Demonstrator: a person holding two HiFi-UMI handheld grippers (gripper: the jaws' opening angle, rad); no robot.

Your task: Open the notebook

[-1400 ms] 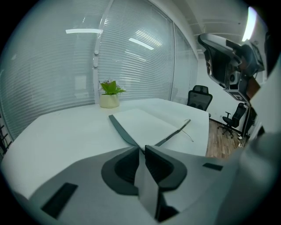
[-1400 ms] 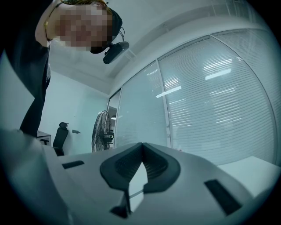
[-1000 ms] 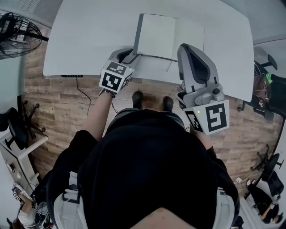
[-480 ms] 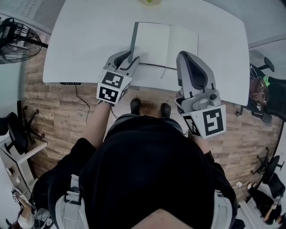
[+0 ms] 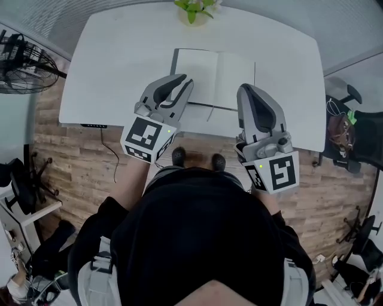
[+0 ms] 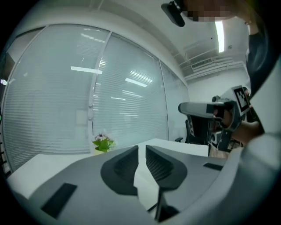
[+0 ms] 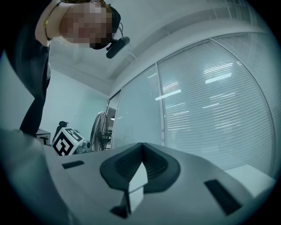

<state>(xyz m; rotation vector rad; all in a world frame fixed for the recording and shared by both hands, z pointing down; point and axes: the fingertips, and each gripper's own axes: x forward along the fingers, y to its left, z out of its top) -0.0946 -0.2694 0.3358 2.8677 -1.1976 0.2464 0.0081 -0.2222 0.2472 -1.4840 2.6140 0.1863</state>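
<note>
The notebook [image 5: 214,78] lies open on the white table [image 5: 119,66], two blank pages up and a dark cover edge along its left side. My left gripper [image 5: 187,83] hovers above the notebook's near left corner, clear of it. Its jaws have just been closing and now stand a narrow gap apart with nothing between them [image 6: 141,147]. My right gripper [image 5: 244,91] hangs over the table's near edge by the notebook's near right corner. Its jaw tips meet, with nothing held [image 7: 141,144].
A small green plant [image 5: 192,8] stands at the table's far edge, also seen as the plant [image 6: 103,143] in the left gripper view. A fan [image 5: 24,63] stands left of the table and office chairs [image 5: 347,140] right. Glass walls with blinds lie ahead.
My left gripper has lifted off the notebook's near left corner and drawn back toward me, its jaws narrower. The right gripper has shifted only a little. The notebook stays open.
</note>
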